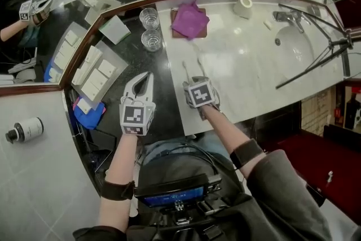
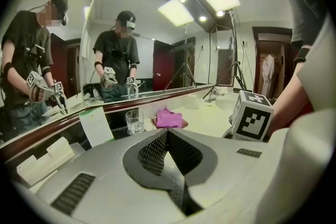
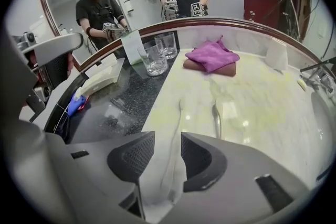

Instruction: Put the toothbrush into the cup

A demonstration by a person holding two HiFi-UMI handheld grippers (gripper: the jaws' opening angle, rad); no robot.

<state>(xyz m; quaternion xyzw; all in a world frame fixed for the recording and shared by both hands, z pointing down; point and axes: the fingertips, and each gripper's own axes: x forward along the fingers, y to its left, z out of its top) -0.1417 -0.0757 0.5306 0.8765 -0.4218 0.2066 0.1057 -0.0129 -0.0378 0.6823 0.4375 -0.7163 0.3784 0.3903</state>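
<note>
**Pick-up step: the right tongs straddle the toothbrush but have not yet closed on it.**

The right tongs point(image 3: 167, 140) point steeply down at the pale worktop point(image 3: 262, 102) with their jaws apart. The white toothbrush point(image 3: 177, 118) lies flat between them, running straight ahead from the tongs, and the pads look clear of it on both sides. The left tongs point(image 1: 145, 79) are pressed together on nothing and hang just to the left of the right pair. The grasp seems to be the step in hand. The next move calls for the right tongs to settle lower and close on the handle — without catching the second slim piece point(image 3: 216, 120) just to their right — then lift and carry the brush ahead and left to the glass cup point(image 3: 154, 57), which stands well beyond their tips.
</note>
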